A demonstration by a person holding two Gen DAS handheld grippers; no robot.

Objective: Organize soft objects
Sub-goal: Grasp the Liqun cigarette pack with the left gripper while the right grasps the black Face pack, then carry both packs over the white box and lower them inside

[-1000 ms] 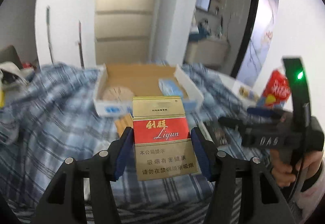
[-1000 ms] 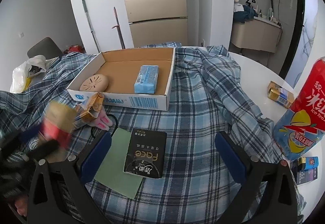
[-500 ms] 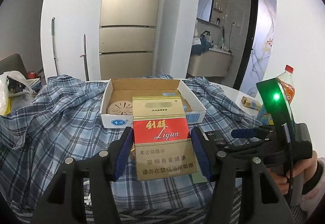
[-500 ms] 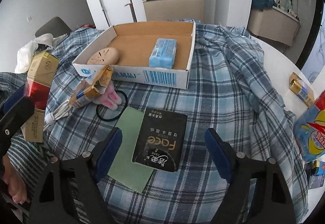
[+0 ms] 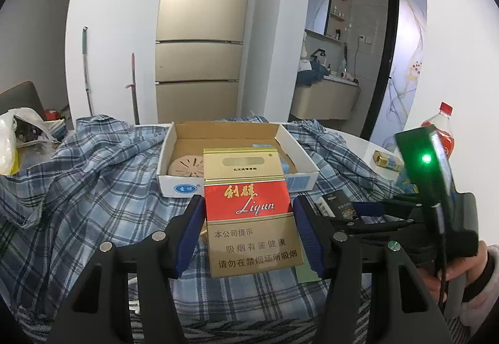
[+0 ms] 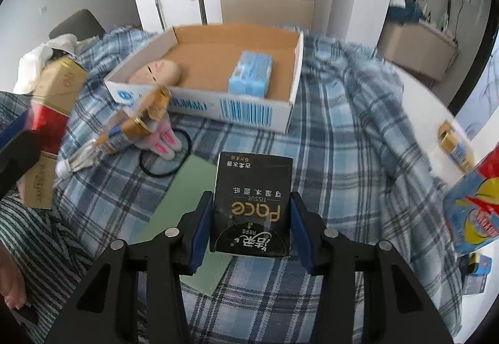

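Observation:
My left gripper [image 5: 249, 231] is shut on a red and gold cigarette box [image 5: 249, 203] and holds it upright above the plaid cloth; the same box shows at the left edge of the right wrist view [image 6: 53, 94]. The jaws of my right gripper [image 6: 251, 219] are closing on a black tissue pack [image 6: 252, 188], and the blue pads touch both its sides. The pack lies partly on a green sheet [image 6: 184, 188]. Behind stands an open cardboard box [image 6: 202, 63] with a blue tissue pack [image 6: 251, 73] and a beige round disc [image 6: 159, 71] inside.
A blue plaid cloth [image 6: 343, 126] covers the table. Gold wrapped tubes [image 6: 137, 122], a pink plush piece [image 6: 163, 143] and a black hair tie [image 6: 162, 157] lie left of the black pack. A red drink bottle [image 6: 477, 203] and a small gold box [image 6: 455, 144] stand at the right.
The right gripper dropped closer to the black tissue pack and its wide jaws came together onto the pack's sides. The left gripper kept the cigarette box in place.

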